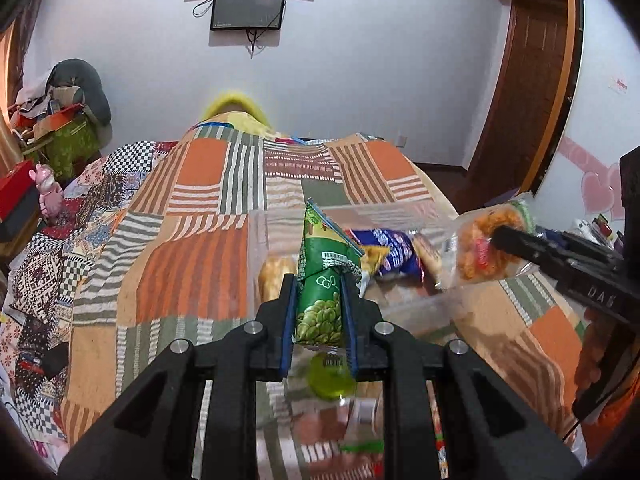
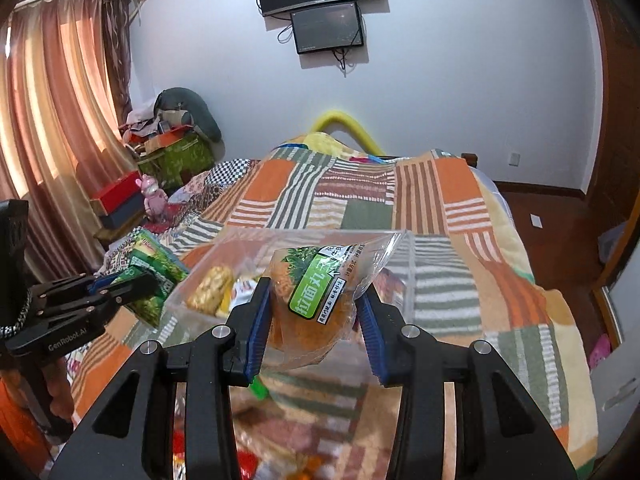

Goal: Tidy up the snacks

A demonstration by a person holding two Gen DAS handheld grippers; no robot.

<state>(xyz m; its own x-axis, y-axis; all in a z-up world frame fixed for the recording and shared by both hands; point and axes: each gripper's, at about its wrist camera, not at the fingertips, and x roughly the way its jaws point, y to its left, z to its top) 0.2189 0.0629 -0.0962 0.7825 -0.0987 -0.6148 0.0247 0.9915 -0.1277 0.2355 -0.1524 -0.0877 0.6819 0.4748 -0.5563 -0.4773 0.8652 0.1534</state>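
Note:
My left gripper (image 1: 318, 286) is shut on a green pea snack bag (image 1: 322, 280) and holds it upright above the near edge of a clear plastic box (image 1: 272, 216). My right gripper (image 2: 316, 290) is shut on a clear bag of orange snack balls with a green label (image 2: 316, 292), held over the same clear box (image 2: 408, 264). In the left wrist view the right gripper (image 1: 500, 236) comes in from the right with that bag (image 1: 488, 248). In the right wrist view the left gripper (image 2: 138, 282) shows at left with the green bag (image 2: 152, 268). A blue bag (image 1: 394, 254) and a yellowish snack (image 2: 210, 290) lie in the box.
Everything sits on a bed with an orange, green and white patchwork blanket (image 1: 200, 216). More snack packets lie blurred on the blanket below the grippers, including a green round one (image 1: 332, 376). Boxes and a pink toy (image 2: 154, 198) crowd the left side. A wooden door (image 1: 532, 80) is at right.

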